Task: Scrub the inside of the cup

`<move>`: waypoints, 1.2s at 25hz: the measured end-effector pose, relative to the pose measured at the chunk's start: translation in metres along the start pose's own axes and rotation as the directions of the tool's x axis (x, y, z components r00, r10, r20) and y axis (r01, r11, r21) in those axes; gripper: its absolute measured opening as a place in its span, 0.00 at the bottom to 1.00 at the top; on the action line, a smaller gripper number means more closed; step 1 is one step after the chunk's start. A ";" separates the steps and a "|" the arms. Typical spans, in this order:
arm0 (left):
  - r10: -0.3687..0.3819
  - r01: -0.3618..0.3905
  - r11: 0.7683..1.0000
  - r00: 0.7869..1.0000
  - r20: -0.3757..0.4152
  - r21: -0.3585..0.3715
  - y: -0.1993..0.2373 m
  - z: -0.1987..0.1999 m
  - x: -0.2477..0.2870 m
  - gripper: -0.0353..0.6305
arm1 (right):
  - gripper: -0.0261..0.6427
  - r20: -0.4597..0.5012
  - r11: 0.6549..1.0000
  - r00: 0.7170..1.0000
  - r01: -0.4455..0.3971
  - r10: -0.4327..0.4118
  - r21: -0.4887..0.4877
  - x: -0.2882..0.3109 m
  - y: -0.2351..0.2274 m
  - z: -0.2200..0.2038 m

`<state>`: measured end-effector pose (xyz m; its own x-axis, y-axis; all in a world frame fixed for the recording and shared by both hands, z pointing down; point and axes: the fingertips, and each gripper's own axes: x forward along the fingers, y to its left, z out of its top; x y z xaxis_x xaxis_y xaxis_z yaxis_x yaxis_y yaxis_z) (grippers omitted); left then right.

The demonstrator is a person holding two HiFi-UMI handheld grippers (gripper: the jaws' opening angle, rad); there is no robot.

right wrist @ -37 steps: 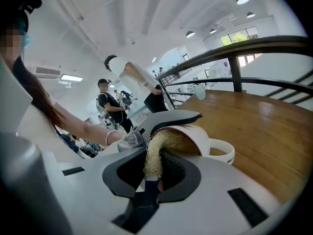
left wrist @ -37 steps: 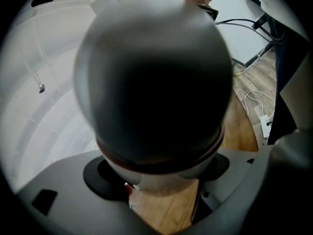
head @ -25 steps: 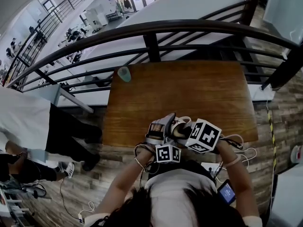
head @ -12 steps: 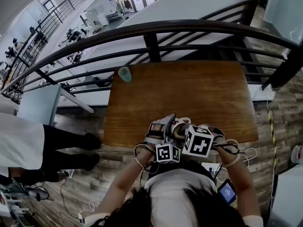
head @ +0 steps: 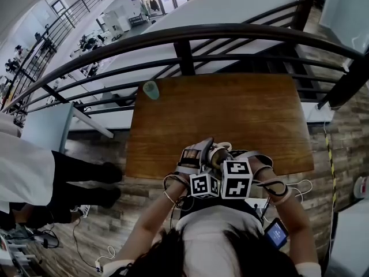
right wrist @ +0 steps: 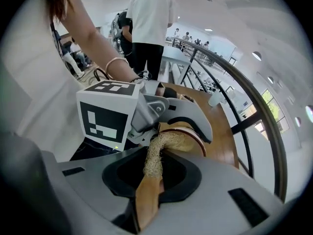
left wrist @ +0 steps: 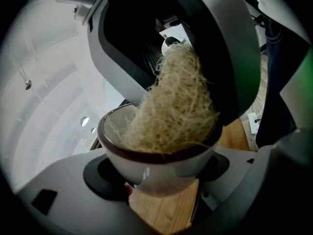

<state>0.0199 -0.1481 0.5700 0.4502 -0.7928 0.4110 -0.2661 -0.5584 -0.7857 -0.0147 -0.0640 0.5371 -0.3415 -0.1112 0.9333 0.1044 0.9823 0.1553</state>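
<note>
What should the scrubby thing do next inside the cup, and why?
Probably twist the loofah scrubber round against the inside wall of the cup. The right hand-held gripper is shut on the scrubber, and its fluffy end already sits in the cup. The left hand-held gripper grips the cup, so rubbing looks like the next step.

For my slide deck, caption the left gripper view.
Left gripper holds a white brown-rimmed cup as a pale fibrous scrubber fills its inside.
</note>
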 end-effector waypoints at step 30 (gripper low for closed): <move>0.061 -0.061 0.998 0.998 0.014 0.024 0.015 0.013 -0.005 0.66 | 0.15 0.372 0.903 0.922 -0.248 0.109 0.351 -0.014 -0.012 0.004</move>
<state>0.0247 -0.1493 0.5502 0.4453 -0.8217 0.3556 -0.2729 -0.5028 -0.8202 -0.0145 -0.0732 0.5209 -0.6514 0.0603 0.7564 -0.1491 0.9672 -0.2055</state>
